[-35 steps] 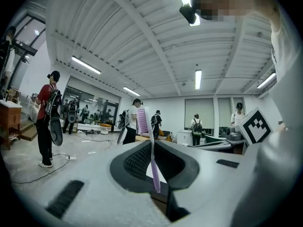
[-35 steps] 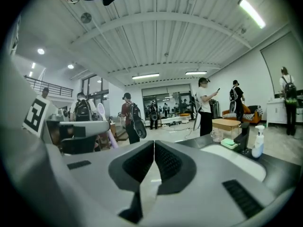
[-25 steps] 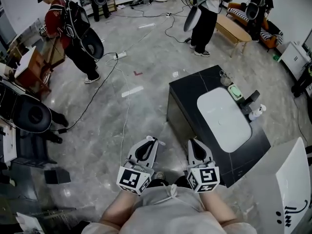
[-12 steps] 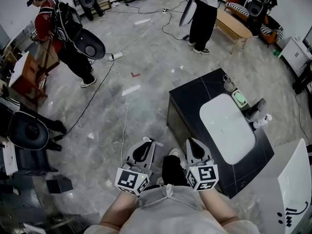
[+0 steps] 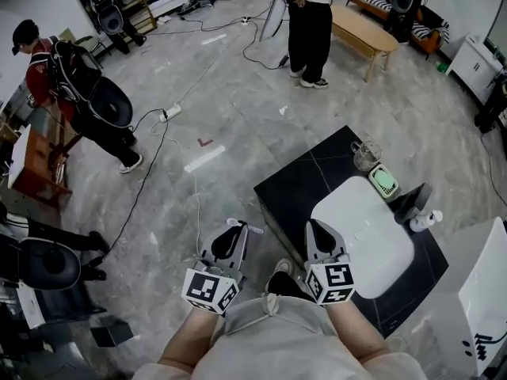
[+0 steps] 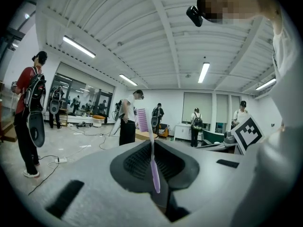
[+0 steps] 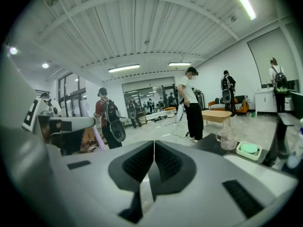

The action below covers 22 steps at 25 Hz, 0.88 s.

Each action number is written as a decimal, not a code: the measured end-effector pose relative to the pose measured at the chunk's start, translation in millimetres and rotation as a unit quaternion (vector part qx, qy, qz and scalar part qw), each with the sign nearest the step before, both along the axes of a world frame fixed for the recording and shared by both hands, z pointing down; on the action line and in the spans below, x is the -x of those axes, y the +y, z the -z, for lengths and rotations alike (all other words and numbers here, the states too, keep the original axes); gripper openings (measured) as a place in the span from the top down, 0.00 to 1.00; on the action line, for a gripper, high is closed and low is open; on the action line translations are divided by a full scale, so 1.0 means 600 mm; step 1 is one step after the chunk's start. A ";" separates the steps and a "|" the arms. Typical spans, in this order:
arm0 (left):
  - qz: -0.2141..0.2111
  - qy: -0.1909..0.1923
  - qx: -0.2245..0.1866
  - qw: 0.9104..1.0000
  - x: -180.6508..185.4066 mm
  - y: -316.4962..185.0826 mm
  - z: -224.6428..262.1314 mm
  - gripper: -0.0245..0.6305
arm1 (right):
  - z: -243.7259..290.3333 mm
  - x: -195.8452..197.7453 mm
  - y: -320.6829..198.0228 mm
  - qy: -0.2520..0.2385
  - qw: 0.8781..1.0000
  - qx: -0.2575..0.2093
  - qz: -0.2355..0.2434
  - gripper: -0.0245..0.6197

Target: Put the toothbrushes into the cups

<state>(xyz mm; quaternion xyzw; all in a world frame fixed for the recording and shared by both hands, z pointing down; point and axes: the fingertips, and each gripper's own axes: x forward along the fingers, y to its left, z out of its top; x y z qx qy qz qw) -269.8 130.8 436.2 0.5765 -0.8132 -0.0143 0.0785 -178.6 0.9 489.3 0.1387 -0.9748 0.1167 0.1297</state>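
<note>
The left gripper's fingers [image 6: 135,162] were clamped together on the toothbrush [image 6: 152,162]. They pinched its purple handle partway along, so the bristle head stood above the pads and the handle's end hung below them. The right gripper's fingers [image 7: 137,162] were pressed together with nothing between them.

In the head view the left gripper [image 5: 237,229] and the right gripper [image 5: 315,229] sat close to the person's body, side by side. The right one was over the near edge of the black counter [image 5: 301,182] and the left one was over bare floor beside it. The glass cup [image 5: 365,155] stood at the counter's far corner, beyond the white basin [image 5: 360,228] and just beside the green soap dish [image 5: 384,182]. It was well apart from both grippers. Only this one cup could be made out.

The step in hand looked like the carry to the cup. To do it well, the left gripper should probably keep its grip firm, since the hold on the thin handle was narrow and the brush could pivot. It should travel over the basin and stay clear of the faucet [image 5: 412,203]. The handle end ought to be centred above the cup's mouth and lowered inside the rim before release, because the light glass could tip if knocked sideways. The empty right gripper could steady the cup.
</note>
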 end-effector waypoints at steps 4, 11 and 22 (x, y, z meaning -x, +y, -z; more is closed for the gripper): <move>-0.038 0.003 0.008 0.999 0.018 -0.103 -0.002 0.91 | -0.014 0.000 -0.073 0.015 1.000 0.007 -0.025 0.92; -0.118 0.014 0.012 0.993 0.004 -0.245 -0.020 0.91 | -0.008 -0.026 -0.163 0.010 0.997 -0.005 -0.082 0.92; -0.278 0.005 0.011 0.960 -0.054 -0.428 -0.006 0.91 | -0.011 -0.102 -0.269 0.009 0.972 -0.021 -0.235 0.92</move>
